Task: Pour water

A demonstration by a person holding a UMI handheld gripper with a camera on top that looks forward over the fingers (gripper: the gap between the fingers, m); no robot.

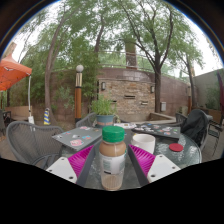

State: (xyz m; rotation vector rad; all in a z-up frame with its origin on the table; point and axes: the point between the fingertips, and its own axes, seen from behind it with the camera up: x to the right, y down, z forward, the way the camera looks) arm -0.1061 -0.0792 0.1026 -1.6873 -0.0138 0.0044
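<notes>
Jar with a green lid and a pale label is standing between the 2 fingers of the tongs, its lid rising above them; the pink pads are sitting close against its sides, though whether both are pressing on it I cannot tell; the glass table is lying beneath and beyond the fingers; just ahead of the right finger a white cup is standing, and further right of it a small red lid is lying flat; beyond the tongs a potted plant is sitting near a stone wall, with trees rising behind; far to the left an orange umbrella is showing.
</notes>
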